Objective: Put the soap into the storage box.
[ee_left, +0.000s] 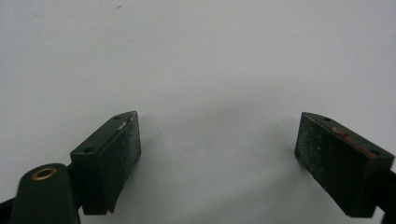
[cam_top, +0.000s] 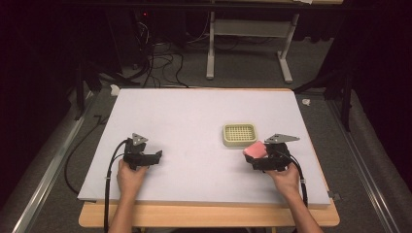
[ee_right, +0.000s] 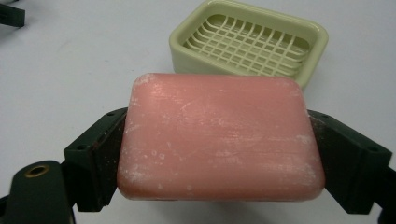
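A white table [cam_top: 194, 126] fills the middle of the high view, with a person's two hands coming in from six o'clock. The right gripper [cam_top: 256, 154], held by the right hand [cam_top: 284, 175] at about four o'clock on the table, has its jaws closed on the two short ends of a pink bar of soap [cam_top: 254, 149]. In the right gripper view the soap [ee_right: 219, 137] lies flat between the jaws, its broad face up and dusted with pale marks. A pale green soap dish [cam_top: 239, 134] with a grid floor sits just beside the soap at its eleven o'clock; whether the two touch is hard to say from above. The right gripper view shows the dish [ee_right: 252, 39] past the bar at twelve o'clock. The left gripper [cam_top: 154, 156], in the left hand [cam_top: 130, 175] at about eight o'clock, has its jaws wide apart with nothing between them, over bare table [ee_left: 205, 70].
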`<state>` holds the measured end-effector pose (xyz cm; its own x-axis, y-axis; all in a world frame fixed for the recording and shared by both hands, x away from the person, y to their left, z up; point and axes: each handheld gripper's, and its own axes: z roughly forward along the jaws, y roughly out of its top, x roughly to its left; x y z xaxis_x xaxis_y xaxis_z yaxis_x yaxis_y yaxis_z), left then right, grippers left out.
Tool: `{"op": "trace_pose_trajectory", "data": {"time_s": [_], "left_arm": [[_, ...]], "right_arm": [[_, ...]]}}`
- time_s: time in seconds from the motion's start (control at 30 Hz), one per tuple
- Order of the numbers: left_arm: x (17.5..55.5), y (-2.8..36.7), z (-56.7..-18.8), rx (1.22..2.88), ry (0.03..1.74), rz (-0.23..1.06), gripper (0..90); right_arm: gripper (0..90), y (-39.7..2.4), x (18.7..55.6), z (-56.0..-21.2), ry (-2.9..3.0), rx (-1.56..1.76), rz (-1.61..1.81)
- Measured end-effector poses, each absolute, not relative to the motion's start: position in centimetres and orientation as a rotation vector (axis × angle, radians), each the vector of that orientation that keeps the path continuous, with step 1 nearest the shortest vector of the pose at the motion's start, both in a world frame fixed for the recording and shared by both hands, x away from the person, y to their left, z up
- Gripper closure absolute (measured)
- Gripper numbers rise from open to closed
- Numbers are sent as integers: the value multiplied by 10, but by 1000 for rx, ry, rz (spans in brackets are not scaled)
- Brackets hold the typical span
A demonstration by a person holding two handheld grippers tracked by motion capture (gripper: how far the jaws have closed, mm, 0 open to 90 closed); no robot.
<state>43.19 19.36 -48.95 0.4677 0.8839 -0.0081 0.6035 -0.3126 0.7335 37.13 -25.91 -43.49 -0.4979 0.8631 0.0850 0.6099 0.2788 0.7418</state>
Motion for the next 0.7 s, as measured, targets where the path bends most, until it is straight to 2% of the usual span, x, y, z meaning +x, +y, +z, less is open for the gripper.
{"op": "trace_pose_trajectory", "data": {"time_s": [0.7], "left_arm": [[432, 194, -489, 2037, 1231, 527, 148]], "right_arm": [[137, -231, 410, -423, 2248, 1408, 988]]}}
